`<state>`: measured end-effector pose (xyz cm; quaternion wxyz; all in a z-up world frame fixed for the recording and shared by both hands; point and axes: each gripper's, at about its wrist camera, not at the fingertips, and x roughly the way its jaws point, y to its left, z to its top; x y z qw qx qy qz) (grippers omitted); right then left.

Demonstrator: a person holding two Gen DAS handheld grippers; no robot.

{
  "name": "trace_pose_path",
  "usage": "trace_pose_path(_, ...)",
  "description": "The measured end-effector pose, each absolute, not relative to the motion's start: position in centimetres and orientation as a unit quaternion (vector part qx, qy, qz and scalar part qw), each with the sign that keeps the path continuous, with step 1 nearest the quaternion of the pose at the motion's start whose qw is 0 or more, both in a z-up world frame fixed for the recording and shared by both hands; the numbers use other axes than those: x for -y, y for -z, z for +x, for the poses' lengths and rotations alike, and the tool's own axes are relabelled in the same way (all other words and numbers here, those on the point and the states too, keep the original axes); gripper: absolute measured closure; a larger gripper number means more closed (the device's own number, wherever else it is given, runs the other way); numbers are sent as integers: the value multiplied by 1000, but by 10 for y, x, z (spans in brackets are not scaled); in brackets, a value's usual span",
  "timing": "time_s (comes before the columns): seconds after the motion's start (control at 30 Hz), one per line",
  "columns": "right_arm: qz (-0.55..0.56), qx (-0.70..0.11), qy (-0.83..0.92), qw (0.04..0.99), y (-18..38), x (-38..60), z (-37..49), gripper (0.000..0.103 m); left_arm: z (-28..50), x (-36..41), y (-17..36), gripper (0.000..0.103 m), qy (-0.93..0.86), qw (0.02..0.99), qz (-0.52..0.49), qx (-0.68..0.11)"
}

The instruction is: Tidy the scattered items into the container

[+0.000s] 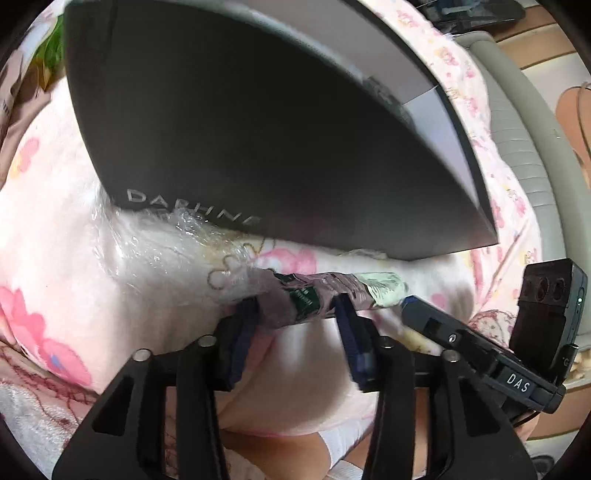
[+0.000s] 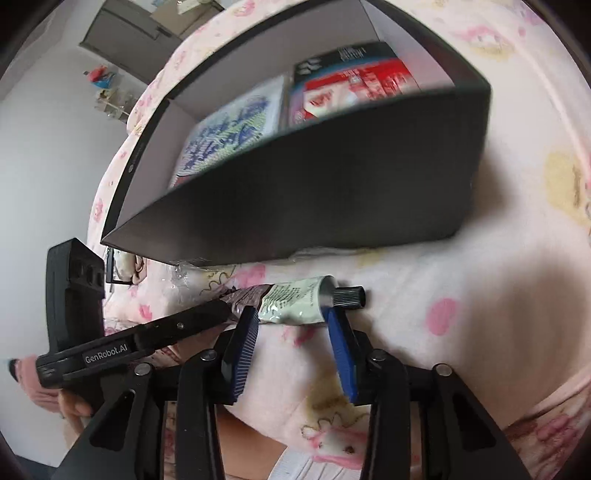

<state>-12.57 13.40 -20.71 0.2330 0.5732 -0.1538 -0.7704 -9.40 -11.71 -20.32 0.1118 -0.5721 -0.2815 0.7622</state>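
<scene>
A crumpled tube (image 1: 325, 299) with a white-green end, purplish rolled tail and black cap (image 2: 349, 297) lies on the pink floral blanket in front of a dark box (image 1: 258, 147). In the right wrist view the tube (image 2: 291, 304) lies across my right gripper's (image 2: 291, 317) open blue fingers, which straddle its white part. My left gripper (image 1: 299, 310) is open, its fingers straddling the tube's rolled tail. The box (image 2: 314, 199) holds a blue-printed packet (image 2: 229, 133) and a red-white packet (image 2: 354, 85).
Clear plastic wrap (image 1: 162, 240) lies crumpled under the box's front edge. A grey ribbed object (image 1: 517, 147) stands to the right of the blanket in the left wrist view. White wall and a grey cabinet (image 2: 122, 33) stand at the left.
</scene>
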Motion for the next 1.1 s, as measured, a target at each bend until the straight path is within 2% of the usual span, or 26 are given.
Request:
trace_pose_path(0.07,576,157,765,242,206,-137,-123,73,-96,116,206,63,-756,105,-579,287)
trace_pose_path(0.13,580,144,774,208,206,-145,-124,73,-92,123,208,62,-743,103,-586,308)
trace_pose_path(0.23,583,174,772,184,205,-164,-127,73,-87,118,210,62,-741,98,-580,324)
trace_pose_path(0.37,577,185,778,165,203,-177,-140,73,-81,127,199,61,-766,83,-537,345)
trace_pose_path(0.53,594,185,764,174,222,-155,-143,72,-91,124,219,60,-736,66,-591,324)
trace_pose_path(0.63,593,181,764,176,223,-152,-142,72,-91,119,216,51,-735,94,-595,311)
trace_pose_path(0.9,581,169,772,194,216,-145,-139,70,-78,120,199,55,-763,102,-575,275)
trace_pose_path(0.97,573,178,776,195,208,-155,-134,70,-72,122,187,59,-771,114,-563,275)
trace_pose_path(1.1,545,175,793,208,174,-168,-119,71,-56,122,149,59,-789,140,-538,264)
